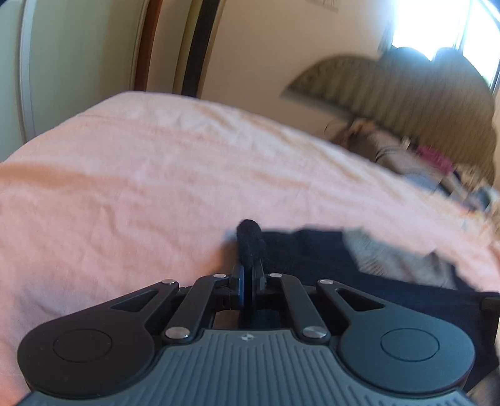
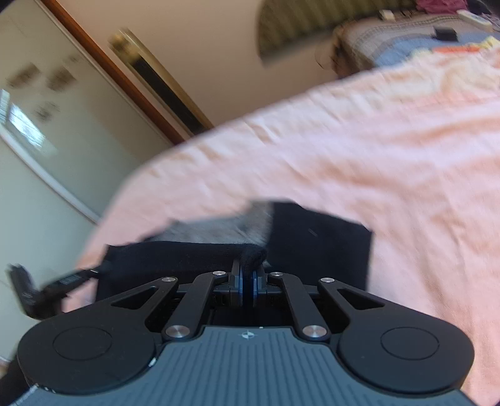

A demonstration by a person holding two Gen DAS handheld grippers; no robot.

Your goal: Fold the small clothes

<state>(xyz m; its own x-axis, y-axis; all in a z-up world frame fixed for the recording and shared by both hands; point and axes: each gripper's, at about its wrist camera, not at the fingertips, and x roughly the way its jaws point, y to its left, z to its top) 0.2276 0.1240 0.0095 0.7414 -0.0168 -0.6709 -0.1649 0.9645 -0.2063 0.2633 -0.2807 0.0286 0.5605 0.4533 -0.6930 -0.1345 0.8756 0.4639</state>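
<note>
A small black garment [image 1: 312,250] with a grey inner patch [image 1: 384,250] lies on the pink bed cover [image 1: 140,175]. My left gripper [image 1: 250,253] is shut on a bunched fold of its black fabric, and a tuft sticks up past the fingertips. In the right wrist view the same black garment [image 2: 318,240] spreads ahead, its grey patch [image 2: 218,231] to the left. My right gripper [image 2: 249,265] is shut on a rolled black edge of it. The other gripper's black finger [image 2: 72,278] shows at the garment's left corner.
The pink cover [image 2: 375,156] drops off at its left edge towards a pale wall and a brown door frame [image 2: 125,84]. Beyond the far edge stands another bed [image 1: 415,156] with a striped headboard and several loose items. A bright window [image 1: 437,22] is at the upper right.
</note>
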